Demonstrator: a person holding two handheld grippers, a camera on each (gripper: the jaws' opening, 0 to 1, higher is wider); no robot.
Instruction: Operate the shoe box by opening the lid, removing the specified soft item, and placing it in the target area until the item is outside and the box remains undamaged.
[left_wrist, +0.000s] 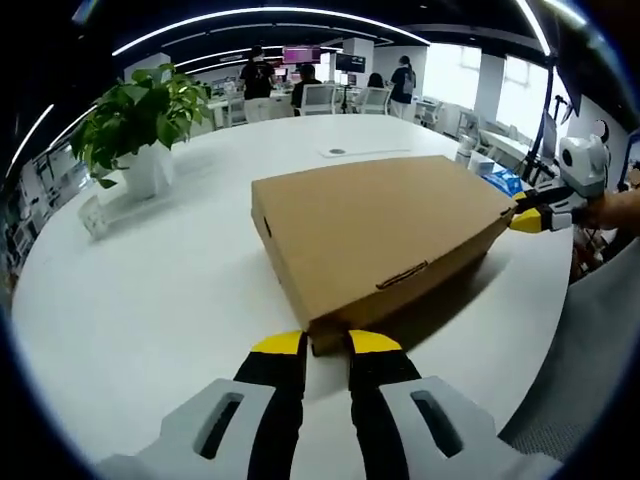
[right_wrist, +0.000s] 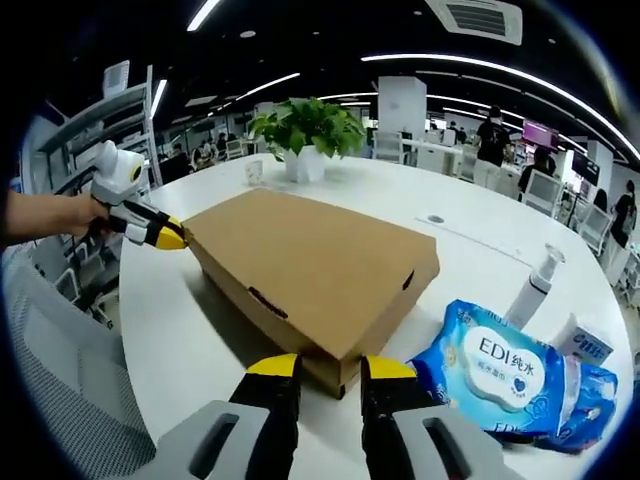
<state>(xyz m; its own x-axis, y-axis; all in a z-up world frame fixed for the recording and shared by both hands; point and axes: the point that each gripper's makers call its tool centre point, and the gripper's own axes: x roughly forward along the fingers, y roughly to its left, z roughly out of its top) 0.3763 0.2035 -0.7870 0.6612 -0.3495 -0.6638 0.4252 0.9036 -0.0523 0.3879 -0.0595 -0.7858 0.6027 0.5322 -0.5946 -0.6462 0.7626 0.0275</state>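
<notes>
Resting shut on a round white table (left_wrist: 130, 310), flat brown cardboard shoe box (left_wrist: 385, 235) | left gripper (left_wrist: 325, 345), right gripper (right_wrist: 330, 368): jaws narrowly parted astride opposite corners, holding nothing | lid unopened, soft item still inside.

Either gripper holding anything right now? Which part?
Each gripper straddles a corner of the closed shoe box: left gripper one corner, right gripper another. Whether either grips it cannot be told.
</notes>
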